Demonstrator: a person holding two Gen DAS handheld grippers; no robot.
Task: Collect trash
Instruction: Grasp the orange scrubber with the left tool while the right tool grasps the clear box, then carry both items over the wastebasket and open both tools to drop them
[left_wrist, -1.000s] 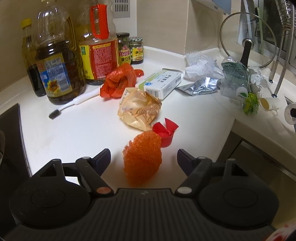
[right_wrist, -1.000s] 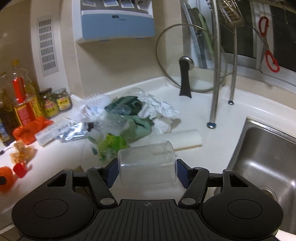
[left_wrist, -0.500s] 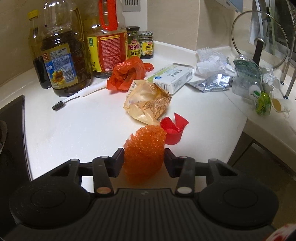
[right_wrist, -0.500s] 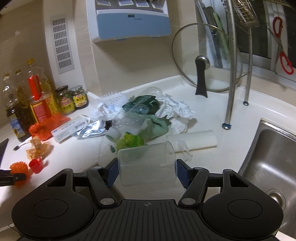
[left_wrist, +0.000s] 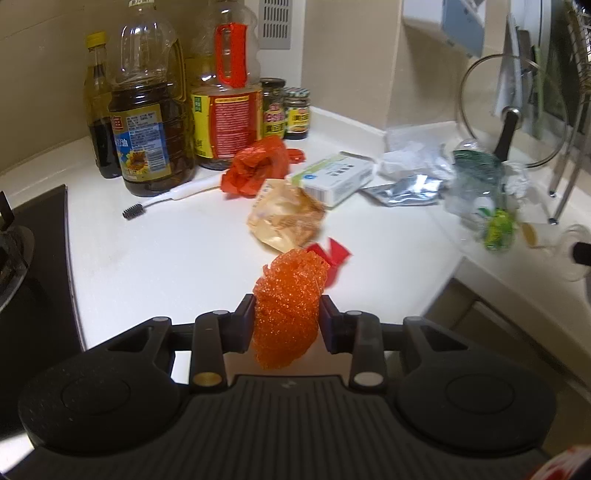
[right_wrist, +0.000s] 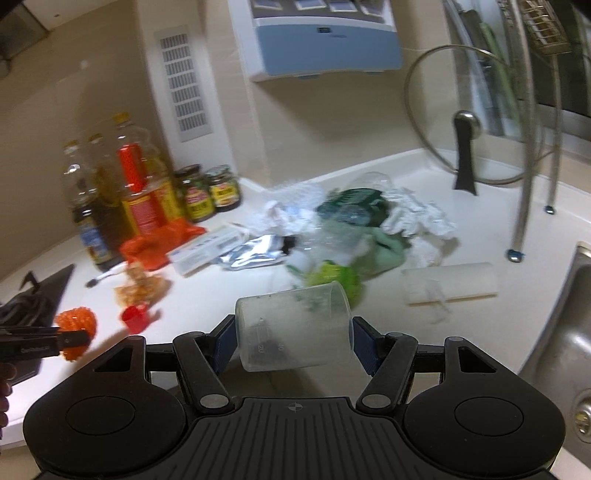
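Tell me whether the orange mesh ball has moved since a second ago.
Yes. The orange mesh ball has come off the counter and away from the red cap. The left gripper has just been closing and now clamps it.

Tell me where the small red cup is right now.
The small red cup sits on the white counter, in the left wrist view just beyond the orange mesh ball held in the left tongs, nearest the crumpled snack wrapper.

Left wrist view: low and close over the counter's (left_wrist: 155, 240) front edge, facing its back corner with the oil bottles (left_wrist: 151, 122). Right wrist view: higher, farther right, near the sink (right_wrist: 561, 332). Both share the litter, bottles, glass lid (right_wrist: 465, 122).
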